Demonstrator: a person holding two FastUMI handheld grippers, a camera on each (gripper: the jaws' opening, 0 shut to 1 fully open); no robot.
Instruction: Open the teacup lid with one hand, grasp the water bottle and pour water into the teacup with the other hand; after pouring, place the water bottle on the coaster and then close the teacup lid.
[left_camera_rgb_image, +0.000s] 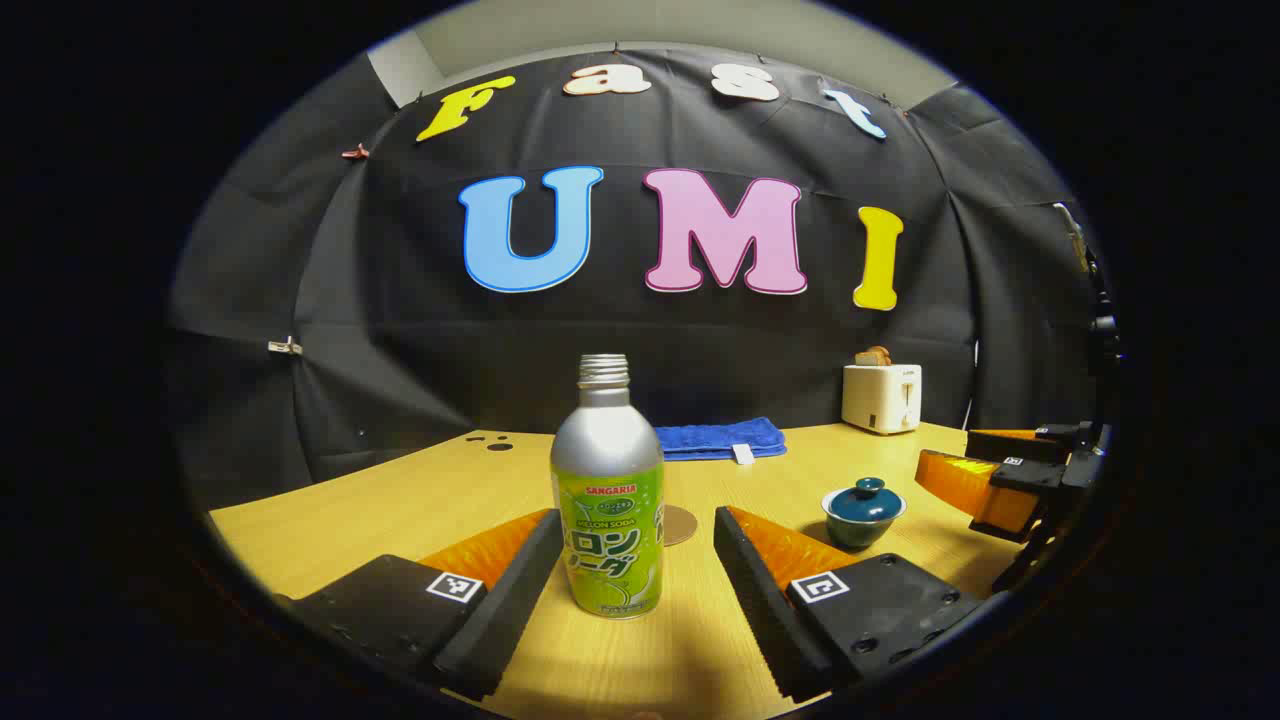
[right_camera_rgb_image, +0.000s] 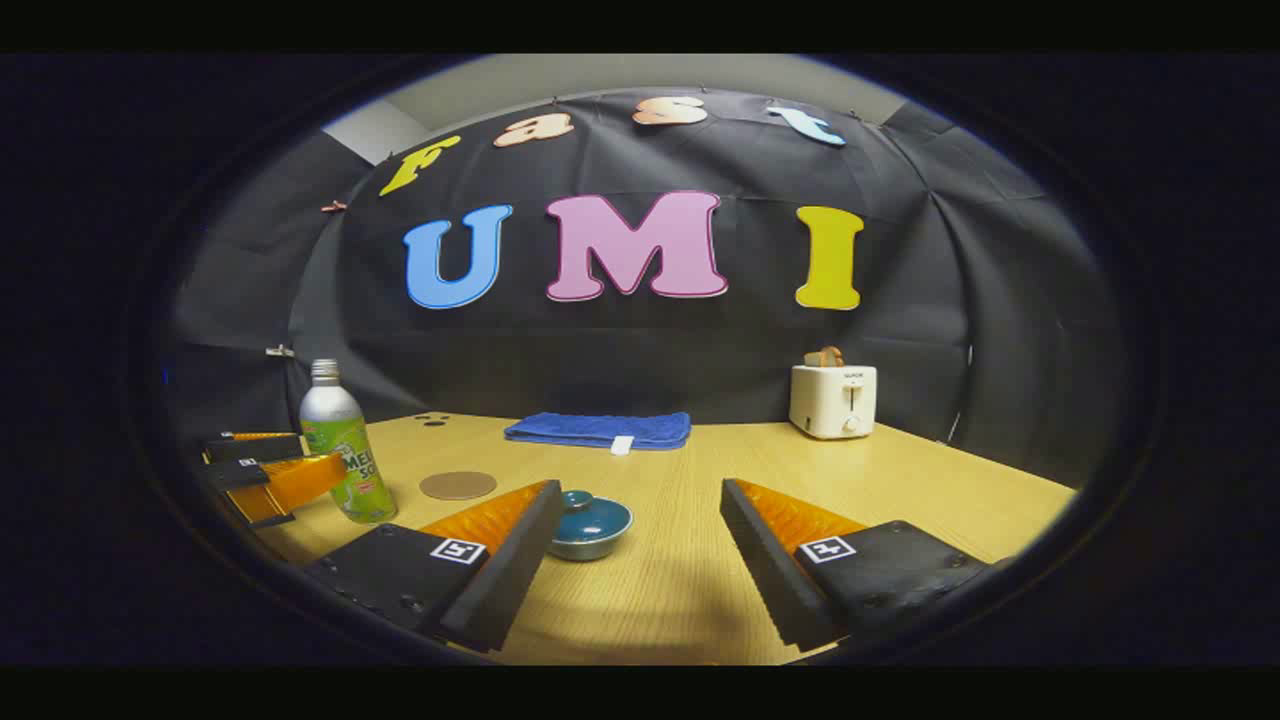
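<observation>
Nearest your lens in the left gripper view are the two black fingers of your left gripper (left_camera_rgb_image: 638, 545), spread wide and holding nothing; the water bottle (left_camera_rgb_image: 607, 500) stands upright on the table (left_camera_rgb_image: 400, 500) between them, with a clear gap on either side, so neither pad touches it; its cap is off and the threaded neck is bare. Just behind the bottle the round coaster (left_camera_rgb_image: 680, 524) peeks out at its right side, lying flat. Further right sits the teacup (left_camera_rgb_image: 862, 512), dark teal, with its lid (left_camera_rgb_image: 866, 494) on; beyond it your right gripper (left_camera_rgb_image: 985, 480) shows at the edge, orange and black.

In the right gripper view your right gripper (right_camera_rgb_image: 640, 525) is likewise open wide and empty; the teacup (right_camera_rgb_image: 590, 525) sits just beside the inner edge of its left finger, partly hidden by it, lid (right_camera_rgb_image: 578, 501) closed; whether finger and cup touch, you cannot tell. The coaster (right_camera_rgb_image: 458, 485) lies bare, near the bottle (right_camera_rgb_image: 342, 445), where your left gripper (right_camera_rgb_image: 270, 475) flanks it. At the back of the table lie a folded blue towel (right_camera_rgb_image: 598, 429) and a white toaster (right_camera_rgb_image: 832, 400).
</observation>
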